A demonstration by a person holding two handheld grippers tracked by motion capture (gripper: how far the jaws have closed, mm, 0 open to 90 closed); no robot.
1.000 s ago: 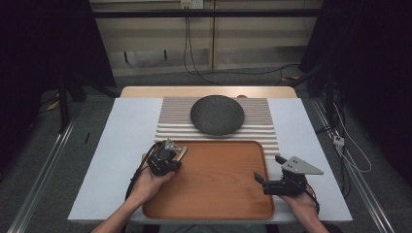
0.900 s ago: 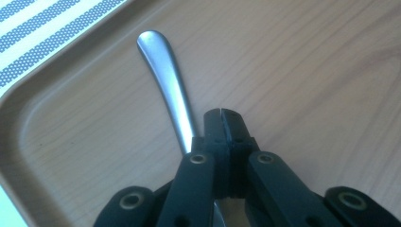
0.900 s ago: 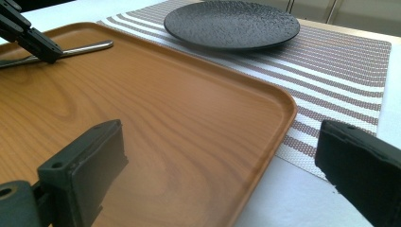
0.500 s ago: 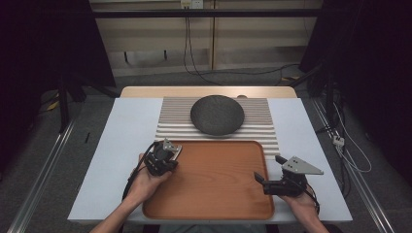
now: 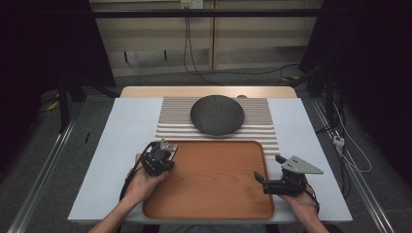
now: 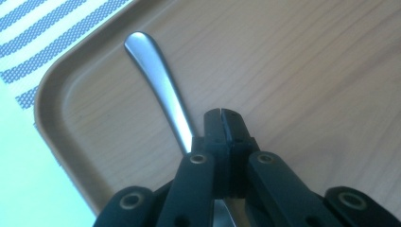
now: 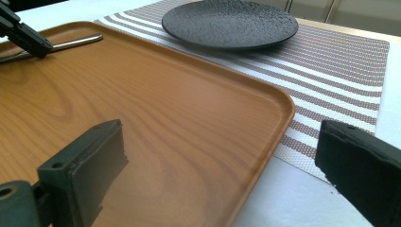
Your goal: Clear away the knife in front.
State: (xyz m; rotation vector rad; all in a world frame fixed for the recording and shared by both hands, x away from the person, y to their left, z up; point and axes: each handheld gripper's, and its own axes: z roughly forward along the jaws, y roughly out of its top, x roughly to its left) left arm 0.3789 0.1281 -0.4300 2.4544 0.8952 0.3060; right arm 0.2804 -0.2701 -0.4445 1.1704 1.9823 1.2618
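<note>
My left gripper has pulled back toward me, jaws pressed together beside the spoon handle on the tray. My right gripper stays spread over the tray's edge.

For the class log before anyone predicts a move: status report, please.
Left gripper shut beside a metal utensil handle on the wooden tray. Right gripper open, holding nothing. Black plate on striped mat, clear.
</note>
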